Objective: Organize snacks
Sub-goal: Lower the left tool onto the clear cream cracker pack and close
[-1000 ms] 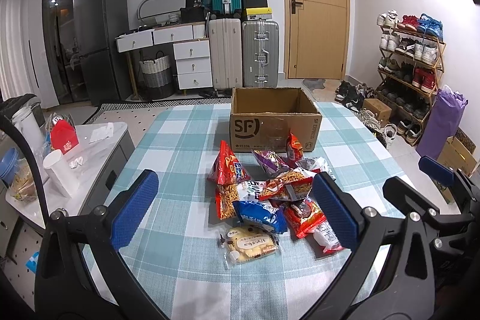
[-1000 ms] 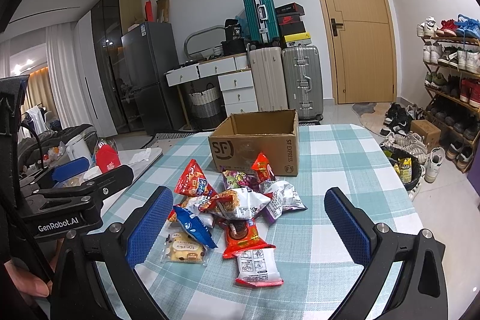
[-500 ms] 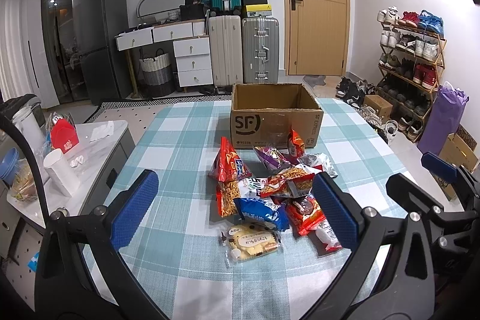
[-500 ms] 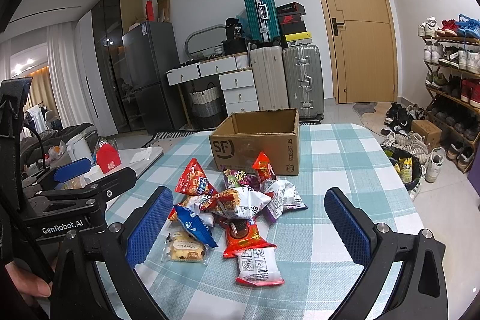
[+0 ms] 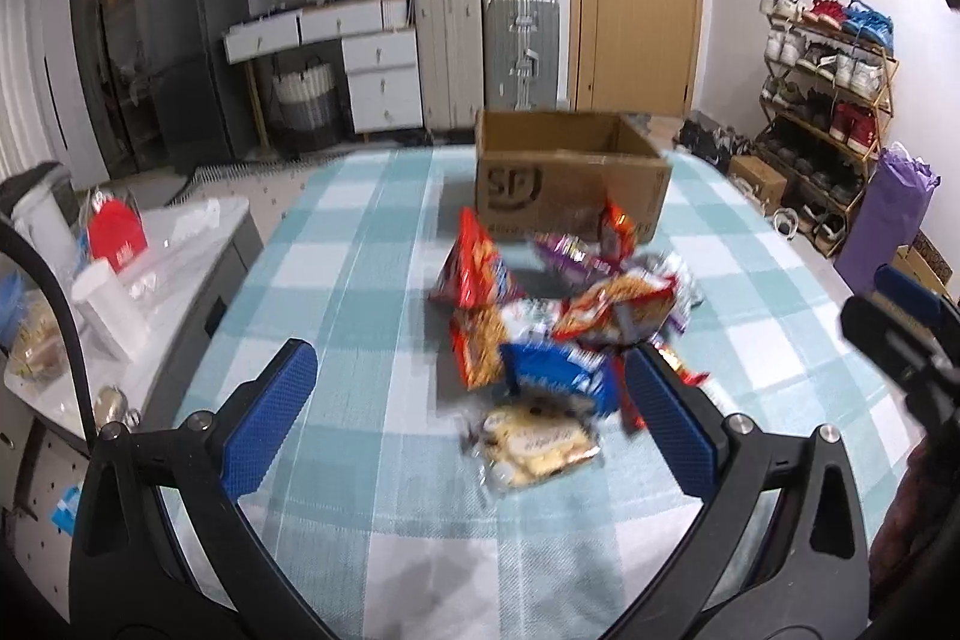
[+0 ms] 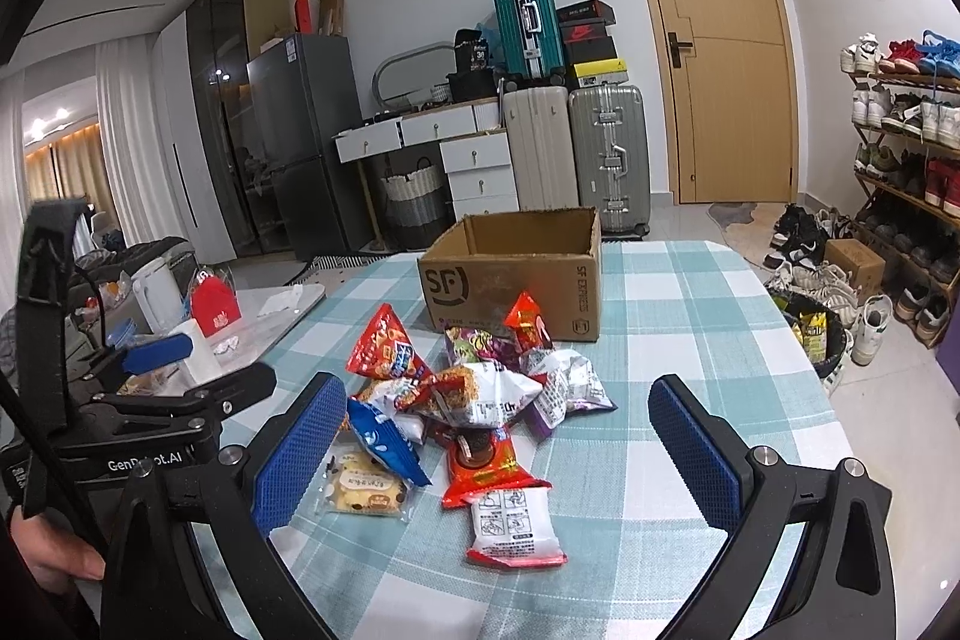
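Both grippers hover level above the tabletop, left gripper and right gripper spread wide, empty, facing the snack pile.

Left gripper apparently wide open; right gripper open, empty.

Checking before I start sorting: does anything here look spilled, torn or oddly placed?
Nothing looks spilled or torn. The snack packets lie in a loose overlapping heap on the checked tablecloth in front of the open cardboard box, none visibly inside it. Both grippers, left and right, are open.
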Demonstrator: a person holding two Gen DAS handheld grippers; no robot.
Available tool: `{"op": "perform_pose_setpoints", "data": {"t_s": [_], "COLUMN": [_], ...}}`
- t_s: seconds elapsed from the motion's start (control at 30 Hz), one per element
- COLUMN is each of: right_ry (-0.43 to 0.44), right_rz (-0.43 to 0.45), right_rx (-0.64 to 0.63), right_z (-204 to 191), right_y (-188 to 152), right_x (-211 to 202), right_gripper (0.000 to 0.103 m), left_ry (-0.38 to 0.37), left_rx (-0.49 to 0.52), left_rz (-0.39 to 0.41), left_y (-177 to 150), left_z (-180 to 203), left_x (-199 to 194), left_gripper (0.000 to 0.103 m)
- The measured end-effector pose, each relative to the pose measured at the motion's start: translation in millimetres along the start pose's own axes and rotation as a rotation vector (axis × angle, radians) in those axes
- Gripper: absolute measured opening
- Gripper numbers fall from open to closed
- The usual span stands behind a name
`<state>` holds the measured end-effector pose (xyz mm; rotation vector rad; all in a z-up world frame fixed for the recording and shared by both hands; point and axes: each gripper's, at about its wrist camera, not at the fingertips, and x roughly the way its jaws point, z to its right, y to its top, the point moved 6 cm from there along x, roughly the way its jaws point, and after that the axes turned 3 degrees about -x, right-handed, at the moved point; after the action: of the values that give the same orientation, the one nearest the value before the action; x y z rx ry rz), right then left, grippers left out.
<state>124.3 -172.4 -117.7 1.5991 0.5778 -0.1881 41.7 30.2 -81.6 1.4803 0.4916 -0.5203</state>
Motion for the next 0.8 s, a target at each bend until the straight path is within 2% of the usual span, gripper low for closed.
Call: {"op": "perform_pose_setpoints", "data": {"t_s": [0.27,0.47,0.8], "right_ry": [0.068,0.107,0.130], "right_rz": [-0.063,-0.095,-0.155], "right_rx": [0.014,0.021,0.087], "right_z": [2.8,3.1,18.6], "right_y": [-27.3,-53.7,-79.8], "right_x": [16.7,27.8,52.3], "right_gripper": [0.103,0.103,0.103], "left_ry": [-0.060,-0.078,-0.047], "left_rx": [0.016,0.071,0.091], "left_rz": [-0.143,-0.198,-0.300], "left_y": [-41.5,-66.3,-66.8], "left_z": [-13.7,-2.4,32.6], "left_x": [40.3,69.2,120.7], "left_gripper": [0.102,0.102,0.102]}}
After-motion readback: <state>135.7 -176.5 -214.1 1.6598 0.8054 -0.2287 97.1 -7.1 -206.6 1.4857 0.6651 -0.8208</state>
